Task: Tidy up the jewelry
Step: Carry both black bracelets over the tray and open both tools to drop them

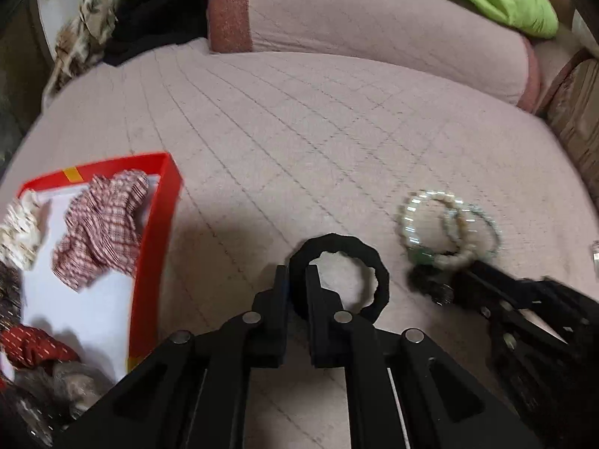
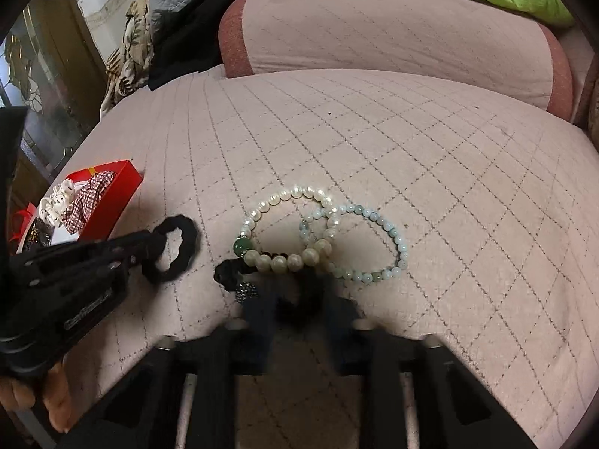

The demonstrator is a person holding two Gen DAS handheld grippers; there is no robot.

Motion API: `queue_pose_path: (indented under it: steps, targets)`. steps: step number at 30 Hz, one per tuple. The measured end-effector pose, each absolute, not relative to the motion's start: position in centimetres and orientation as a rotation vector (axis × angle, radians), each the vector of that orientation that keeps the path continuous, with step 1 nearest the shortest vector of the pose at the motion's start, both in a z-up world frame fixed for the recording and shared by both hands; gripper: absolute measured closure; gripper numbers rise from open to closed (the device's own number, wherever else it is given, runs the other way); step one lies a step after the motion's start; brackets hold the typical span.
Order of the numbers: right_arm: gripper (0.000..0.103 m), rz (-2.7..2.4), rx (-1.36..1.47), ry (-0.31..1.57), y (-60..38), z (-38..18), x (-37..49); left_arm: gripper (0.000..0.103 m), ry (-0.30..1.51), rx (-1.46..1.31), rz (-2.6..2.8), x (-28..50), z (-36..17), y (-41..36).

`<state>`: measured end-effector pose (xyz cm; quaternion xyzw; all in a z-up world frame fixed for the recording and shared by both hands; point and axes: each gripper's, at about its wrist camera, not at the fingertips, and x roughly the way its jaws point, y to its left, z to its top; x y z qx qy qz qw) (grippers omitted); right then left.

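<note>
From the left wrist view, the left gripper (image 1: 297,288) is clamped on the rim of a black scrunchie (image 1: 338,275), which hangs off its fingertips above the quilted pink bedcover (image 1: 299,131), so the step in hand looks like carrying this band to storage. The red box (image 1: 157,232) lies to the left of the scrunchie, and its white floor already holds a checked red-and-white scrunchie (image 1: 101,224), a cream one, a dark red one and some blurred furry pieces nearer the camera. The next move probably calls for swinging left over the box's near wall and letting go inside it. To the right of the black scrunchie sit the pearl bracelet (image 1: 423,220) and a second beaded one overlapping it, with the right gripper (image 1: 441,284) reaching in at their near edge. From the right wrist view, the right gripper (image 2: 297,299) is blurred; its fingers stand apart, just short of the pearl bracelet (image 2: 288,224), with a dark beaded piece (image 2: 239,277) by its left finger, and nothing is held. The pale blue-green bracelet (image 2: 374,243) overlaps the pearl bracelet's right side. The black scrunchie (image 2: 176,247), in the left gripper (image 2: 149,250), is left of the pearls, and the red box (image 2: 112,194) lies further left.
</note>
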<state>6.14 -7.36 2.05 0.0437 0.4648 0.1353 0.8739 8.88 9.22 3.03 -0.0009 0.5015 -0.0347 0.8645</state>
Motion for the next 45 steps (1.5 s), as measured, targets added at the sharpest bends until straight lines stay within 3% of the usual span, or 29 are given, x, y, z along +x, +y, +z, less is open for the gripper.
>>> queue_pose_path:
  steps: [16,29,35,45]
  targets:
    - [0.094,0.335,0.219,0.876,-8.5,9.1,-2.3,0.096,0.895,-0.071,-0.162,-2.2,11.7,10.9]
    - [0.094,0.436,0.108,0.836,-1.8,14.0,-4.9,0.096,0.805,-0.146,0.212,-6.4,14.0,27.0]
    - [0.094,0.489,0.038,0.835,3.1,14.9,-4.2,0.096,0.843,-0.198,0.256,-5.3,12.6,31.5]
    - [0.094,0.545,-0.01,0.883,11.1,14.4,0.6,0.096,0.918,-0.185,0.196,3.2,10.0,32.4]
